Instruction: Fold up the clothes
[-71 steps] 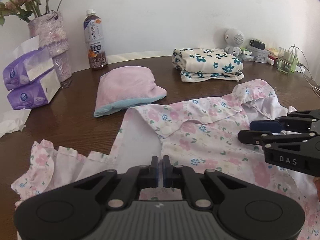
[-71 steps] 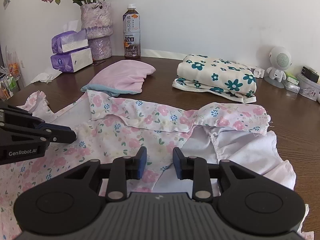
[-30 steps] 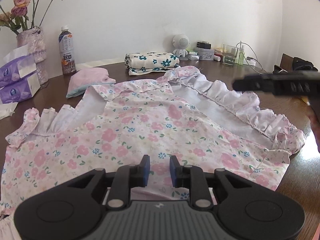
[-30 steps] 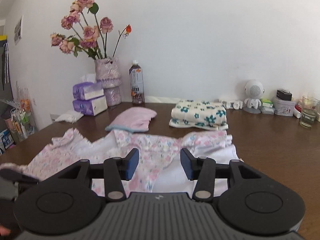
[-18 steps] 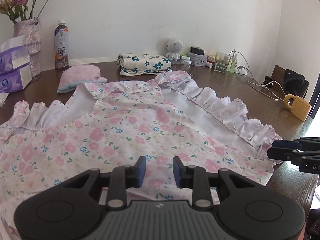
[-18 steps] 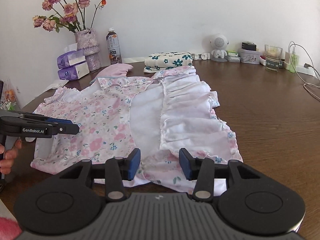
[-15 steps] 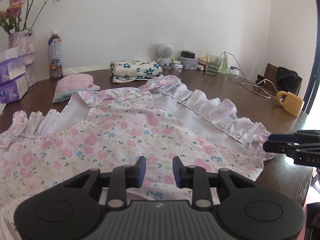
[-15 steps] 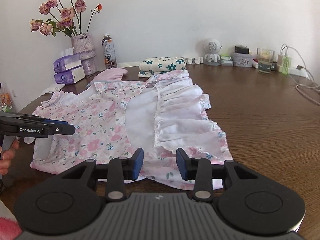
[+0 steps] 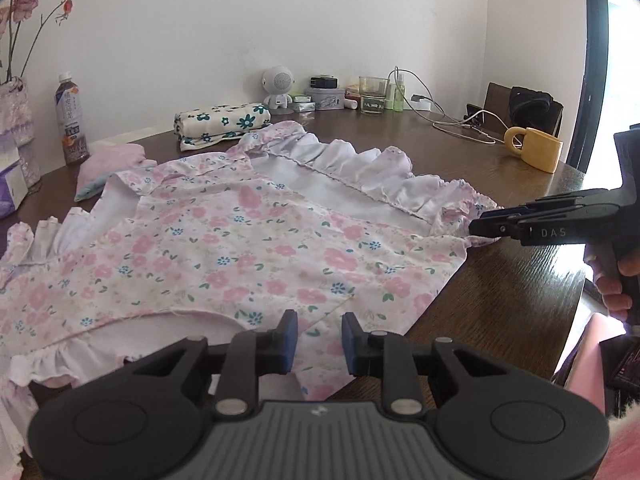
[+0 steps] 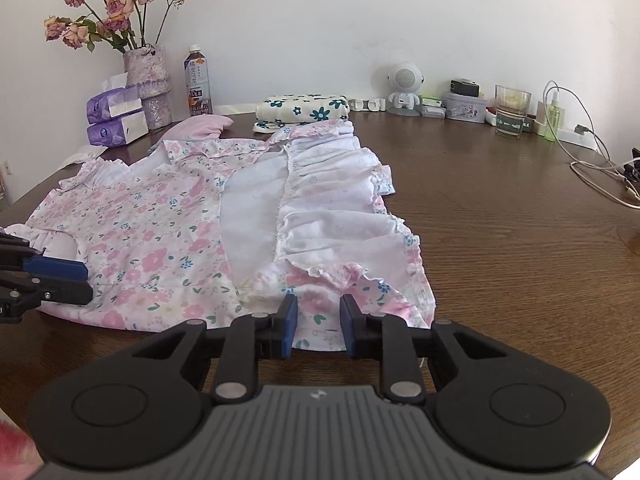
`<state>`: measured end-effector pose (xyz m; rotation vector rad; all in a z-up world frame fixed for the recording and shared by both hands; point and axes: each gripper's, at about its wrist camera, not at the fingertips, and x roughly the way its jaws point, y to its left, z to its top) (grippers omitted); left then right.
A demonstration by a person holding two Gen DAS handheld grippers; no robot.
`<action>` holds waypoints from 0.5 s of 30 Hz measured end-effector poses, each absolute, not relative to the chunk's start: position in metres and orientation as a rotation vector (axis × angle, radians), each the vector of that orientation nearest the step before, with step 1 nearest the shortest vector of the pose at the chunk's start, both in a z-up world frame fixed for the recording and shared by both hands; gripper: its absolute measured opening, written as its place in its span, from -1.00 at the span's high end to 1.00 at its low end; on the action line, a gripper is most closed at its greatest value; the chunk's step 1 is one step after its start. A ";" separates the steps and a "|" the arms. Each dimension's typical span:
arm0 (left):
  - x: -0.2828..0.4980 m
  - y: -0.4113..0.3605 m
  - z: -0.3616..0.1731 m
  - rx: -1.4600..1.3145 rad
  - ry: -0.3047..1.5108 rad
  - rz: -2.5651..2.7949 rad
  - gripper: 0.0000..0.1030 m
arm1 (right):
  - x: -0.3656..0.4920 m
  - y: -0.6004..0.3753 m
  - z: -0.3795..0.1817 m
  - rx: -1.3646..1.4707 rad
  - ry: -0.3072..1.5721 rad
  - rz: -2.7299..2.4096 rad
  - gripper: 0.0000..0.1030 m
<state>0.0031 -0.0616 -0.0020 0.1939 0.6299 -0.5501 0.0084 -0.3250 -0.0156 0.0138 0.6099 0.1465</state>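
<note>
Both grippers have dropped to the dress [image 10: 168,236] hem since 0.5 s ago. Left gripper [image 9: 318,338]: jaws spread over the near hem. Dress lies flat on the desk [image 10: 520,248]. Right gripper [image 10: 316,330]: jaws spread at the ruffled corner.

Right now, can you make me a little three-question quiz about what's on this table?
1. True or false: both the left hand-held gripper and the right hand-held gripper are open.
2. What colour is the ceramic mug near the table's edge: A blue, B yellow, C green?
3. Fill in: the pink floral ruffled cotton dress lies spread on the dark brown wooden ____.

Key: 1 true. 2 B. 3 table.
</note>
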 end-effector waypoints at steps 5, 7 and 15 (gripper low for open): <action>-0.007 -0.058 -0.005 0.181 0.612 -0.543 0.57 | 0.000 -0.346 -0.016 0.091 0.606 0.101 0.57; -0.009 -0.056 -0.005 0.171 0.607 -0.540 0.57 | -0.001 -0.348 -0.016 0.094 0.605 0.090 0.57; -0.013 -0.058 -0.007 0.144 0.584 -0.503 0.56 | -0.004 -0.341 -0.017 0.080 0.596 0.055 0.56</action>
